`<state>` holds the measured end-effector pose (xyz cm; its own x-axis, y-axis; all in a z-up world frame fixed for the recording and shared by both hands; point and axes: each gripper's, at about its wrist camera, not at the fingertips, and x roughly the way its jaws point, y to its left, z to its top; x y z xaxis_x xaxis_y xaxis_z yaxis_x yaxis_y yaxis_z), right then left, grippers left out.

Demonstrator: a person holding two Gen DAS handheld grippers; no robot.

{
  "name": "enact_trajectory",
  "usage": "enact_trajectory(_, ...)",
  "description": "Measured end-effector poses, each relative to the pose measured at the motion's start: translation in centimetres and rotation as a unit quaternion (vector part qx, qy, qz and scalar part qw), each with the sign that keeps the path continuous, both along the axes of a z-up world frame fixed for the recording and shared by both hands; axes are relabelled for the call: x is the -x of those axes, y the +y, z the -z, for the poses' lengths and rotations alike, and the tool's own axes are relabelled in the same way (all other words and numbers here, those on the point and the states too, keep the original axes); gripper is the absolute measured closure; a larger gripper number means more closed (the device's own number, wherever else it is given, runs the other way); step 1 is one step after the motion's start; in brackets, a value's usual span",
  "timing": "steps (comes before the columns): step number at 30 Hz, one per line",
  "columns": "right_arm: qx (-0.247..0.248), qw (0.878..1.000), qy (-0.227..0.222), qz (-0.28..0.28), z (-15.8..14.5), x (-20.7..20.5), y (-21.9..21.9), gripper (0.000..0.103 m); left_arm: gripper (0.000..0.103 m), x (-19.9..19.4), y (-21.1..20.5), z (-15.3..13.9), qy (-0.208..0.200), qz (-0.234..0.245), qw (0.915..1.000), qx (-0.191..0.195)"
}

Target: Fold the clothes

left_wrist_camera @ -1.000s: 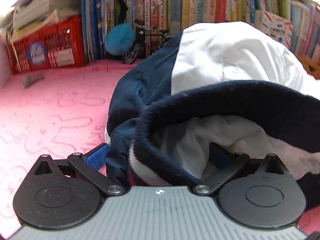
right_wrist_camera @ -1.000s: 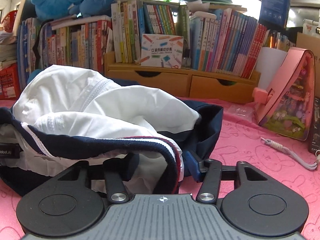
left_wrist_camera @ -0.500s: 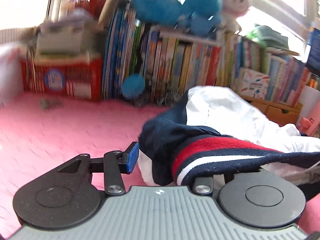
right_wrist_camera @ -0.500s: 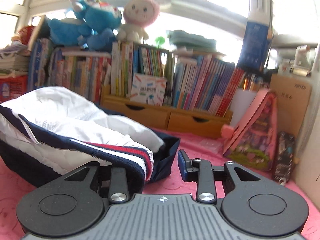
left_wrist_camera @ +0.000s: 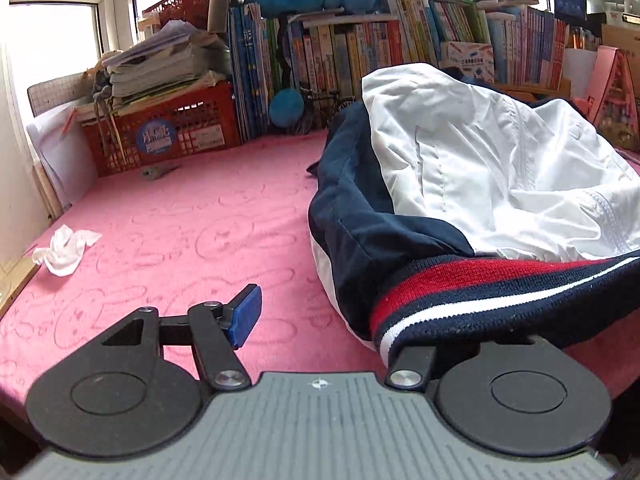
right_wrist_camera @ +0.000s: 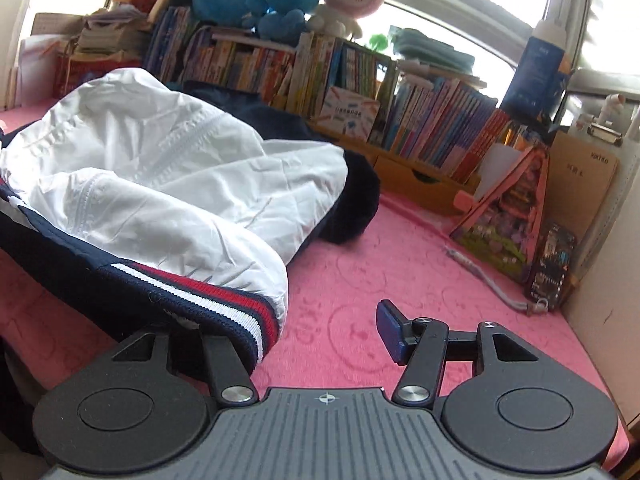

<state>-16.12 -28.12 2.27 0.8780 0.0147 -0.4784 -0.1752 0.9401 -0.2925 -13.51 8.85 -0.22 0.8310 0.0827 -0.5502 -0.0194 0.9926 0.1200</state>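
**Jacket hem draped over both tongs on the pink tabletop**

Left wrist view: the left tongs (left_wrist_camera: 320,320) stand partly apart and are opening. The blue pad (left_wrist_camera: 245,315) of one finger is bare above the pink tabletop (left_wrist_camera: 180,232). The other finger is hidden under the striped hem (left_wrist_camera: 480,288) of the navy and white jacket (left_wrist_camera: 480,168), which lies across it; whether the hem is pinched cannot be told, since the visible pad stands clear of the cloth. The jacket is heaped on the right half of the tabletop, in front of the row of books (left_wrist_camera: 360,48). A crumpled white tissue (left_wrist_camera: 66,250) lies far left, well apart.

Right wrist view: the right tongs (right_wrist_camera: 320,332) are likewise partly apart and opening. Their blue pad (right_wrist_camera: 390,330) is free over the tabletop, and the jacket's hem (right_wrist_camera: 224,308) covers the opposite finger. The jacket fills the left side.
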Motion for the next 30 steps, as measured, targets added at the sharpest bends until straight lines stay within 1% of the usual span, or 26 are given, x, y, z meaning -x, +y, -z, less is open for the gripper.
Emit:
enact_trajectory(1,-0.007,1.000,0.008,0.001,-0.1,0.3,-0.4,0.046,0.041,0.6,-0.2,-0.1,0.000,0.005,1.0000,-0.005)
enact_trajectory(2,-0.015,1.000,0.015,0.002,-0.2,0.6,-0.7,0.046,0.038,1.2,-0.3,-0.2,-0.001,0.009,0.9999,-0.010)
enact_trajectory(3,-0.034,0.999,0.022,-0.004,-0.2,1.1,-1.3,0.046,0.032,1.6,-0.5,-0.3,-0.004,0.012,0.9998,-0.017)
enact_trajectory(4,-0.054,0.998,0.029,-0.009,-0.2,1.6,-1.8,0.046,0.029,2.1,-0.6,-0.3,-0.002,0.016,0.9997,-0.020)
enact_trajectory(6,-0.111,0.992,0.058,-0.015,0.0,1.9,-3.2,0.046,0.028,2.3,-0.5,0.1,0.016,0.031,0.9993,-0.014)
enact_trajectory(7,-0.118,0.991,0.067,-0.015,0.3,1.9,-3.3,0.046,0.029,2.5,-0.5,0.4,0.024,0.035,0.9990,-0.014)
enact_trajectory(9,-0.130,0.988,0.085,-0.013,0.8,2.0,-3.5,0.046,0.029,3.1,-0.3,0.4,0.028,0.043,0.9987,-0.007)
enact_trajectory(10,-0.121,0.988,0.088,-0.023,1.0,2.4,-3.2,0.046,0.029,3.4,-0.2,0.5,0.030,0.047,0.9985,-0.003)
enact_trajectory(11,-0.111,0.989,0.091,-0.034,1.1,2.8,-2.8,0.046,0.029,3.9,0.1,0.1,0.028,0.055,0.9980,0.010)
enact_trajectory(13,-0.096,0.989,0.096,-0.064,0.8,3.7,-2.3,0.046,0.024,5.0,1.1,-1.0,0.019,0.074,0.9964,0.037)
enact_trajectory(14,-0.096,0.987,0.101,-0.075,0.6,4.1,-2.5,0.045,0.023,5.5,1.6,-1.6,0.014,0.082,0.9954,0.047)
enact_trajectory(15,-0.095,0.986,0.107,-0.085,0.3,4.5,-2.7,0.041,0.022,6.0,2.1,-2.2,0.009,0.089,0.9946,0.054)
enact_trajectory(17,-0.109,0.982,0.121,-0.092,-0.5,5.0,-3.7,0.038,0.021,6.7,3.0,-3.4,0.000,0.102,0.9922,0.072)
enact_trajectory(18,-0.116,0.980,0.127,-0.095,-0.9,5.3,-4.2,0.037,0.018,6.9,3.3,-4.1,-0.010,0.109,0.9903,0.086)
enact_trajectory(19,-0.125,0.980,0.122,-0.095,-1.6,5.4,-4.5,0.036,0.015,7.0,3.5,-4.9,-0.026,0.117,0.9873,0.104)
enact_trajectory(20,-0.134,0.980,0.117,-0.094,-2.3,5.5,-4.9,0.031,0.007,6.6,3.5,-5.5,-0.042,0.131,0.9825,0.126)
enact_trajectory(21,-0.149,0.980,0.092,-0.093,-3.4,5.4,-5.1,0.024,0.002,6.3,3.4,-6.2,-0.058,0.144,0.9767,0.149)
enact_trajectory(22,-0.165,0.980,0.067,-0.091,-4.5,5.3,-5.2,0.022,0.002,5.9,3.4,-6.9,-0.074,0.157,0.9700,0.171)
enact_trajectory(23,-0.190,0.975,0.050,-0.104,-5.4,4.9,-5.2,0.018,0.003,5.4,3.2,-7.4,-0.088,0.170,0.9637,0.186)
enact_trajectory(25,-0.241,0.962,0.017,-0.131,-7.3,4.0,-5.2,0.016,0.002,4.1,2.3,-8.2,-0.123,0.195,0.9491,0.214)
enact_trajectory(26,-0.266,0.953,0.008,-0.147,-8.1,3.3,-4.9,0.015,0.001,3.4,1.7,-8.2,-0.128,0.197,0.9478,0.215)
enact_trajectory(27,-0.292,0.943,-0.001,-0.162,-8.8,2.6,-4.7,0.014,0.001,2.4,0.8,-8.0,-0.129,0.191,0.9516,0.204)
enact_trajectory(28,-0.312,0.934,-0.005,-0.172,-9.3,2.0,-4.4,0.012,0.001,1.6,0.1,-7.5,-0.126,0.181,0.9574,0.187)
enact_trajectory(29,-0.331,0.926,-0.009,-0.182,-9.7,1.3,-4.2,0.009,0.001,0.7,-0.9,-6.6,-0.114,0.172,0.9653,0.160)
enact_trajectory(30,-0.332,0.925,-0.010,-0.184,-9.8,0.5,-3.6,0.006,0.001,-0.2,-1.9,-5.6,-0.101,0.163,0.9723,0.133)
